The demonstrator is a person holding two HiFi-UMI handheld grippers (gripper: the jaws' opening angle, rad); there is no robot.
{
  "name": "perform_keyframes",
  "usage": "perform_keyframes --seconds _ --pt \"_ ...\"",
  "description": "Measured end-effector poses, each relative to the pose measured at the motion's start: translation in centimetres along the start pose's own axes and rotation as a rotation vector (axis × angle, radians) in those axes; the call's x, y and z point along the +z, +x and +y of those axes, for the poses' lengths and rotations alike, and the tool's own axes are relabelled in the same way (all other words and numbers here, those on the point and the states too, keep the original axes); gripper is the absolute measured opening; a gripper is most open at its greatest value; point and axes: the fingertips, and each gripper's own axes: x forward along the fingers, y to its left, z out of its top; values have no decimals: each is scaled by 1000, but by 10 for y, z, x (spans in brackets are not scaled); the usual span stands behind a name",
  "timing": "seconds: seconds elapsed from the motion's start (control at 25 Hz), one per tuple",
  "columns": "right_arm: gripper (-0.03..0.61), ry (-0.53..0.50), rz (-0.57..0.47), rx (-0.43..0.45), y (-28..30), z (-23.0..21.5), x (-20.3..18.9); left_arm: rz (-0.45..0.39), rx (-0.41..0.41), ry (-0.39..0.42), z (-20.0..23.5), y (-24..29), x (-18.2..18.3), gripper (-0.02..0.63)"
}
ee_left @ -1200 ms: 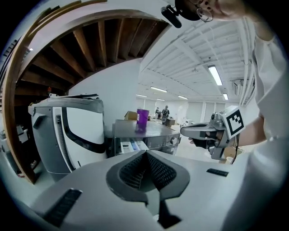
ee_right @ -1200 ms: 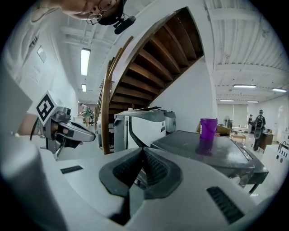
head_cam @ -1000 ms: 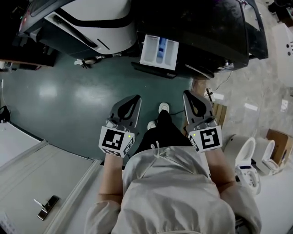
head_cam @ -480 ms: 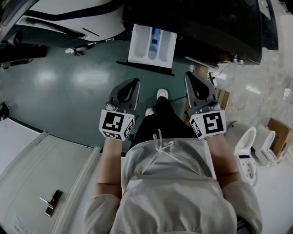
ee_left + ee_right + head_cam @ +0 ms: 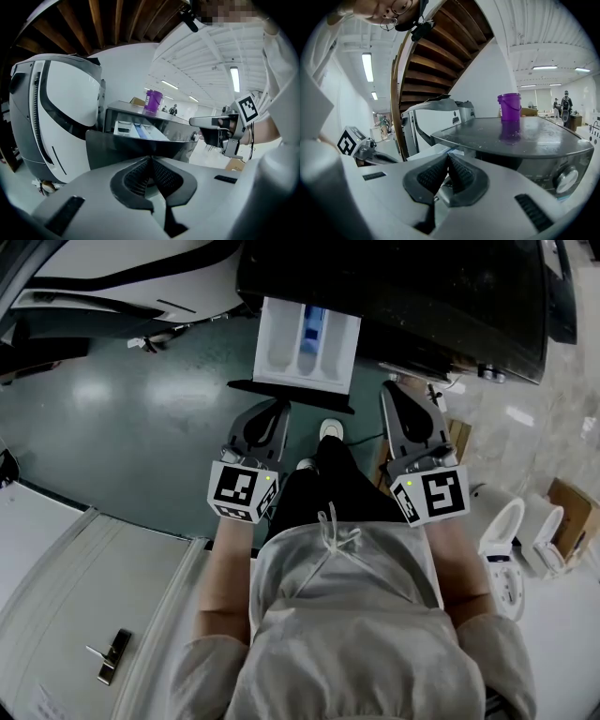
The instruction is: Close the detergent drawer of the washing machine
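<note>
The washing machine (image 5: 422, 287) has a dark top. Its detergent drawer (image 5: 305, 341) stands pulled out, white inside with a blue compartment, and the dark front panel (image 5: 291, 392) faces me. My left gripper (image 5: 278, 411) is shut and empty, just short of that panel; in the left gripper view the panel (image 5: 140, 151) fills the space beyond the closed tips (image 5: 151, 159). My right gripper (image 5: 387, 392) is also shut on nothing, to the right of the drawer under the machine's edge. In the right gripper view the tips (image 5: 448, 157) point at the machine's top (image 5: 511, 136).
A white and grey machine (image 5: 131, 277) stands left of the washer. A purple bucket (image 5: 509, 107) sits on the washer's top. White toilet seats (image 5: 511, 549) and a cardboard box (image 5: 572, 517) lie at the right, a white panel with a handle (image 5: 111, 657) at lower left.
The person has stepped closer to the washer: the open drawer now lies just ahead of both gripper tips. Both grippers stay shut and empty.
</note>
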Motion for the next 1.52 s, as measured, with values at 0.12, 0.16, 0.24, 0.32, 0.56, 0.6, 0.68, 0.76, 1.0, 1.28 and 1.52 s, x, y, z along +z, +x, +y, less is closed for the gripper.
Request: perform_keyframes --seconds 0.12,0.16,0.24,0.32,0.56,0.6,0.68,0.76,1.0,1.28,1.52 --pt "5 1 6 -11 3 -6 1 -10 -22 -12 0 0 0 18" --pt "5 3 8 -15 5 -7 1 -10 -29 -9 0 1 0 18" --pt "3 -3 6 -24 6 -9 3 -11 -42 -9 1 2 1 18" --pt "3 -24 -4 -36 6 -9 7 -23 -45 -41 5 6 5 18" --pt "4 -28 -6 -74 10 -10 18 -34 -68 -64 16 28 23 18" --pt "3 -28 -6 -81 11 -10 20 -32 -83 -57 17 32 26 18" --pt "5 -33 -9 -98 13 -13 25 -25 -110 -42 20 39 31 18" --pt "5 -27 -10 -120 16 -18 29 -10 -133 -27 22 45 35 18" --pt "5 -9 6 -180 21 -26 27 4 -185 13 27 64 46 18" --pt "5 10 17 -227 30 -27 27 6 -199 65 35 84 60 18" --pt "5 16 33 -258 40 -32 21 1 -213 57 41 97 67 18"
